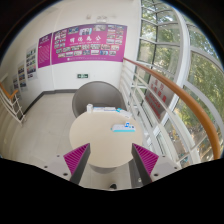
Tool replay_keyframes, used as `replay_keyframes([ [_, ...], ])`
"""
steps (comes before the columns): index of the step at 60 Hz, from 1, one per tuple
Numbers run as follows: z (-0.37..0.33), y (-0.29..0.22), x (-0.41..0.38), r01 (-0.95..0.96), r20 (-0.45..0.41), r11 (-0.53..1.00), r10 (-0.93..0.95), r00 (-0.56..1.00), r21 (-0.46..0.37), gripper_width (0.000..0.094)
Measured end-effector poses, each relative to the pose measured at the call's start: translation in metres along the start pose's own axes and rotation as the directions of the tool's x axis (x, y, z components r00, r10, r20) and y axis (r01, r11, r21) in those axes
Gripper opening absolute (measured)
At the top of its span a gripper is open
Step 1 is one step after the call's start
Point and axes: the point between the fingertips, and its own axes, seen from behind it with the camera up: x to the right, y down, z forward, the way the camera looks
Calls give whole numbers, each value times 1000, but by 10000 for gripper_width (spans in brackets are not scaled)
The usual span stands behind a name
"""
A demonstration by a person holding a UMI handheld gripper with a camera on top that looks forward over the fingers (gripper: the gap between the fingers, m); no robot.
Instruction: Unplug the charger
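Observation:
A round beige table (98, 135) stands just ahead of me. A small white and blue object (123, 126), possibly the charger with its cable, lies on the table's far right part, too small to make out. My gripper (110, 152) hangs over the table's near half, open, with only bare tabletop between its magenta pads (76, 157). The white object sits beyond the right finger, well apart from it.
A grey rounded chair (98, 97) stands behind the table. Purple posters (88, 44) hang on the far white wall. Tall windows (175, 70) with a wooden handrail (170, 85) run along the right. Pale floor (45, 125) spreads to the left.

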Motion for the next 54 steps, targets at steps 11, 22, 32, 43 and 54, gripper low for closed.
replay_keyframes([
  [11,53,32,15,-8,11,997,9,1000,-72,852],
  [22,140,71,51,-22,13,994,23,1000,-107,858],
  [32,263,68,87,-26,24,999,26,999,-22,858],
  [43,398,25,113,-46,50,991,40,998,124,852],
  [54,493,8,114,-61,78,986,49,996,156,792],
])
